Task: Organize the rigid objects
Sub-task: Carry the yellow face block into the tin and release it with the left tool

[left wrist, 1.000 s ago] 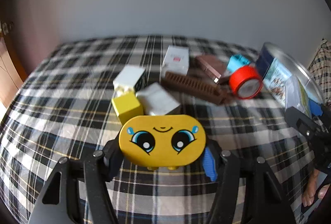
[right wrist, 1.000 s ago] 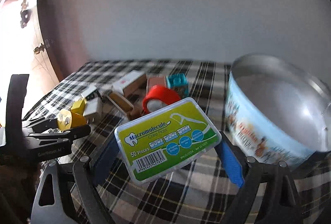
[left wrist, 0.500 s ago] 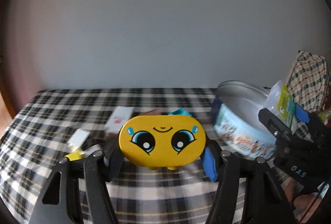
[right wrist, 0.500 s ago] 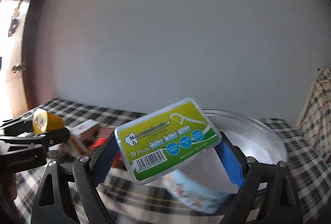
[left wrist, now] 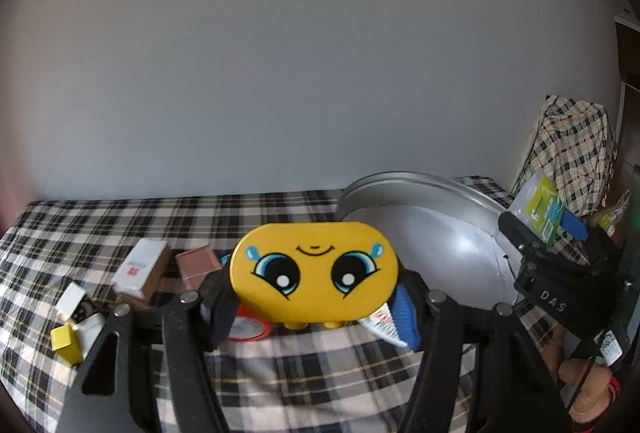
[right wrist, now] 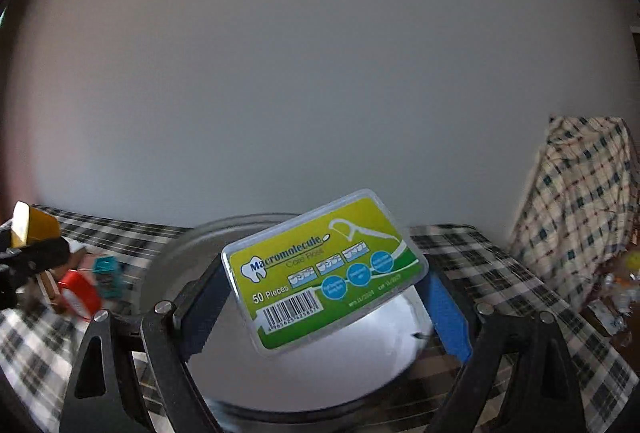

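— Grippers, what are they doing?
— My left gripper (left wrist: 314, 307) is clamped on a yellow toy block with a cartoon face (left wrist: 314, 273); my right gripper (right wrist: 324, 307) grips a green dental floss pick box (right wrist: 324, 267), tilted.
— Where?
— Both hang over the round metal tin (right wrist: 168, 261) on the plaid cloth (left wrist: 320, 361)

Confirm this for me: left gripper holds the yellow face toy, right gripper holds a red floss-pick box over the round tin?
Not quite. The floss-pick box in the right gripper is green, as the right wrist view shows. The rest holds: left gripper holds the yellow face toy, by the round tin.
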`<state>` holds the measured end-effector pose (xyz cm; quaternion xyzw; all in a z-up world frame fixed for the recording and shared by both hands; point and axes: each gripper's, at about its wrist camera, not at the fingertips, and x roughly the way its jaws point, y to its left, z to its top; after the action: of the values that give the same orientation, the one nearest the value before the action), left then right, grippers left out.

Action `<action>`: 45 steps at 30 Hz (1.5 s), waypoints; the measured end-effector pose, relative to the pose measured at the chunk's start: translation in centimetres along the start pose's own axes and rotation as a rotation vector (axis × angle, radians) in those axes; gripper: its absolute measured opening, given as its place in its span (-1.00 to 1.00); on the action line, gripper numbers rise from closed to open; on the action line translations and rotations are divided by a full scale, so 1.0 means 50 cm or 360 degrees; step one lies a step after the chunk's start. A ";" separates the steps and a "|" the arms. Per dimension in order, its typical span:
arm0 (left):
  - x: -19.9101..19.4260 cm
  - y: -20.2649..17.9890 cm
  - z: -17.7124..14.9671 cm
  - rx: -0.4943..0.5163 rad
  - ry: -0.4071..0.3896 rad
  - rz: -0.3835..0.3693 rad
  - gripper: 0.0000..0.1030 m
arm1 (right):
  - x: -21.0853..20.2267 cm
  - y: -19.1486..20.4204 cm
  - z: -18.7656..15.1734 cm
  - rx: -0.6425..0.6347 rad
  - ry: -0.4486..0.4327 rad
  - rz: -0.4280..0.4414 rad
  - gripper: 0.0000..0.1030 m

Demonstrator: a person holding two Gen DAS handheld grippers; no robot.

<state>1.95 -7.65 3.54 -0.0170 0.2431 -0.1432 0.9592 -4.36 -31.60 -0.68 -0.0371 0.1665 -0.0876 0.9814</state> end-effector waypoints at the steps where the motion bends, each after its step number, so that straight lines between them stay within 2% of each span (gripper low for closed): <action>1: 0.004 -0.007 0.003 -0.0001 -0.0001 -0.0009 0.24 | 0.008 -0.010 -0.001 -0.0003 0.0013 -0.0027 0.78; 10: 0.057 -0.105 0.014 0.0047 0.0047 -0.0075 0.24 | 0.050 -0.081 -0.003 0.0038 0.0090 -0.0139 0.78; 20: 0.113 -0.174 0.002 0.0074 0.0147 -0.0088 0.24 | 0.086 -0.103 -0.013 0.0021 0.0207 -0.0142 0.78; 31: 0.134 -0.197 -0.009 0.0108 0.0191 -0.0106 0.24 | 0.095 -0.108 -0.013 0.0037 0.0239 -0.0126 0.78; 45: 0.145 -0.208 -0.018 0.0168 0.0205 -0.0066 0.24 | 0.113 -0.112 -0.016 0.0078 0.0313 -0.0052 0.79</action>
<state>4.87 -19.66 0.48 0.0379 0.2960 -0.1764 0.9380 -0.27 -38.15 -2.65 -0.0071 0.2593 -0.1107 0.9594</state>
